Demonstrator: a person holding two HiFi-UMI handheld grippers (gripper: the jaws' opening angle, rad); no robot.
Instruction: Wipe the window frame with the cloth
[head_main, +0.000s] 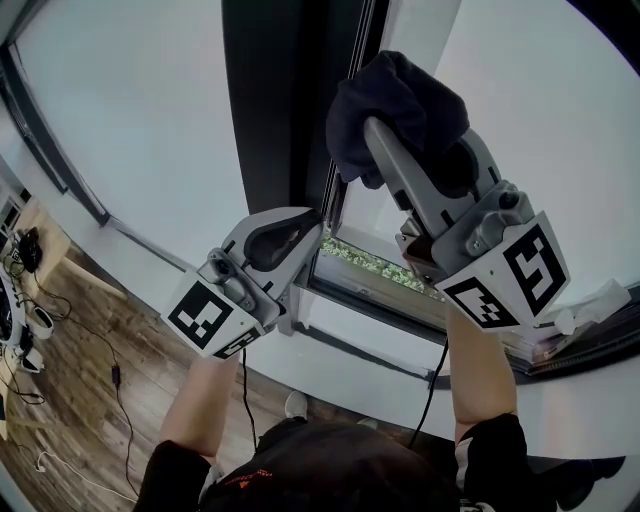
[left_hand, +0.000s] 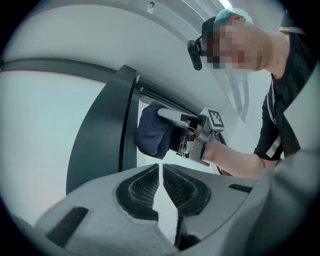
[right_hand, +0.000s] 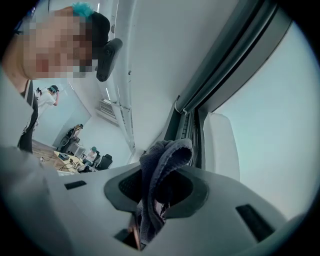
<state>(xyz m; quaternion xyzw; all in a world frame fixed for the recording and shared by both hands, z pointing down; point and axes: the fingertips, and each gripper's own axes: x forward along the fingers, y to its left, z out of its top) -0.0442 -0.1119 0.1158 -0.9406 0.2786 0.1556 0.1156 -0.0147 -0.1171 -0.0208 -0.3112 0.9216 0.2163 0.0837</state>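
Observation:
A dark navy cloth (head_main: 395, 100) is bunched in my right gripper (head_main: 385, 140), which is shut on it and holds it high against the dark vertical window frame (head_main: 275, 100). In the right gripper view the cloth (right_hand: 160, 170) hangs out between the jaws of the right gripper (right_hand: 162, 187), next to the frame's channel (right_hand: 200, 115). My left gripper (head_main: 300, 235) sits lower, beside the frame, shut with nothing in it. The left gripper view shows its own tips (left_hand: 160, 172) closed, with the cloth (left_hand: 152, 132) and the right gripper (left_hand: 175, 125) beyond, against the frame (left_hand: 107, 130).
The lower frame and white sill (head_main: 380, 300) run under both grippers, with greenery (head_main: 370, 262) outside. A white object (head_main: 590, 305) lies on the sill at right. Wooden floor with cables (head_main: 70, 350) is at lower left. People sit at desks far behind (right_hand: 75, 145).

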